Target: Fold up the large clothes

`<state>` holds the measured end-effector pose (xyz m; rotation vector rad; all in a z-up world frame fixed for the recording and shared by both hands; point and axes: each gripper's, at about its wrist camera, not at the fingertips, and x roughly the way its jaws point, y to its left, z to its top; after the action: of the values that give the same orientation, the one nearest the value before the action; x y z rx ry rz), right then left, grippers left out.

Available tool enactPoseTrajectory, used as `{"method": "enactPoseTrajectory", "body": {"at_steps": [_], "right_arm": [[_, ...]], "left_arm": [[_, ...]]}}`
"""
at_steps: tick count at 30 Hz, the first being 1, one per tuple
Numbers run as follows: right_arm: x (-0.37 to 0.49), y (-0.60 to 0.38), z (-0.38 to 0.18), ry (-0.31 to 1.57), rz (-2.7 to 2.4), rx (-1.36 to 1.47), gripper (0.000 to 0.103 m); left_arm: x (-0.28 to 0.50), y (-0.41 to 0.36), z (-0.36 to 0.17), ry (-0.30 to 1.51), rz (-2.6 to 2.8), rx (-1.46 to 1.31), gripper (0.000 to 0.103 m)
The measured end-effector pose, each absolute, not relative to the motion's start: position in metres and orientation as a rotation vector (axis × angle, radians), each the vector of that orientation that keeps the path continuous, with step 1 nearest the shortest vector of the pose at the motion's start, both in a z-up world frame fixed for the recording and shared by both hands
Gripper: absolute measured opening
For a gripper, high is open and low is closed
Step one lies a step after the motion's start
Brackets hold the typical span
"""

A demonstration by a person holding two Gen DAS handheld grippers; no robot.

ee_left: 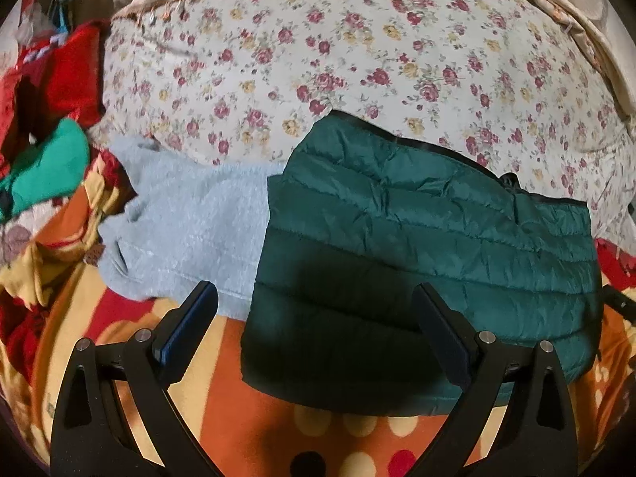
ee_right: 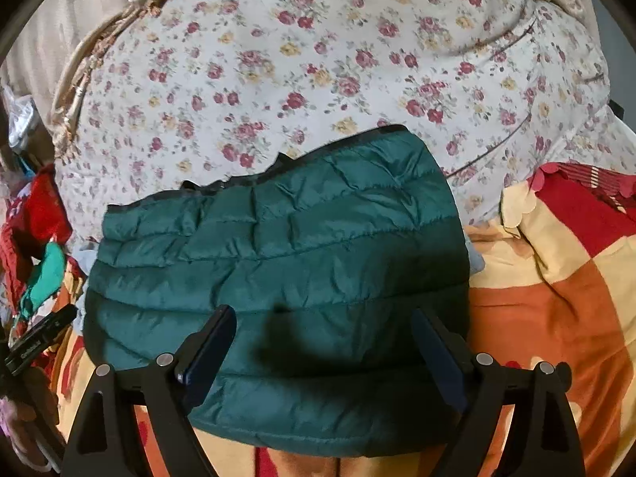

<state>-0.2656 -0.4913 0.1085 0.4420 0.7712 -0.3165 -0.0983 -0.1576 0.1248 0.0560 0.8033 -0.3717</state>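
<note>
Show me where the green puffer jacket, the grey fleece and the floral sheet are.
green puffer jacket (ee_right: pixel 302 246): right wrist view, middle quilted panel.
grey fleece (ee_left: pixel 190 222): left wrist view, its fuzzy middle, left of the jacket.
floral sheet (ee_left: pixel 318 39): left wrist view, bare patch beyond the jacket.

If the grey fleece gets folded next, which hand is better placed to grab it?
Probably the left. In its view the grey fleece lies just ahead of its open fingers, beside the folded green jacket. In the right view the jacket hides nearly all of it.

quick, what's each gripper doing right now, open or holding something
Left gripper: open, holding nothing, above the folded green puffer jacket.
Right gripper: open, holding nothing, over the same jacket.
</note>
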Motion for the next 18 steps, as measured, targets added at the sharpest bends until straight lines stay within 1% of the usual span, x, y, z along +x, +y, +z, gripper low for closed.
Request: {"method": "enactPoseTrajectory", "body": {"at_steps": [5,7,9,10,14,18], "right_arm": [[-0.257,-0.503,0.093,0.784,-0.354,0.459,0.088],[-0.251,-0.511,0.076,0.813,-0.367,0.475,0.089],[-0.249,-0.515,0.061,0.825,-0.366,0.497,0.095],[-0.248,-0.516,0.058,0.822,-0.365,0.506,0.096],[-0.248,-0.515,0.06,0.833,-0.355,0.491,0.097],[-0.253,-0.511,0.075,0.822,-0.351,0.466,0.097]], "left_arm": [[-0.08,-0.157,0.109,0.846,-0.372,0.019,0.098],[-0.073,-0.156,0.1,0.866,-0.37,0.014,0.098],[-0.068,-0.156,0.094,0.875,-0.371,-0.001,0.098],[-0.063,-0.156,0.09,0.889,-0.373,-0.02,0.098],[-0.054,-0.159,0.086,0.917,-0.394,-0.059,0.098],[-0.053,-0.162,0.086,0.913,-0.408,-0.049,0.098]]}}
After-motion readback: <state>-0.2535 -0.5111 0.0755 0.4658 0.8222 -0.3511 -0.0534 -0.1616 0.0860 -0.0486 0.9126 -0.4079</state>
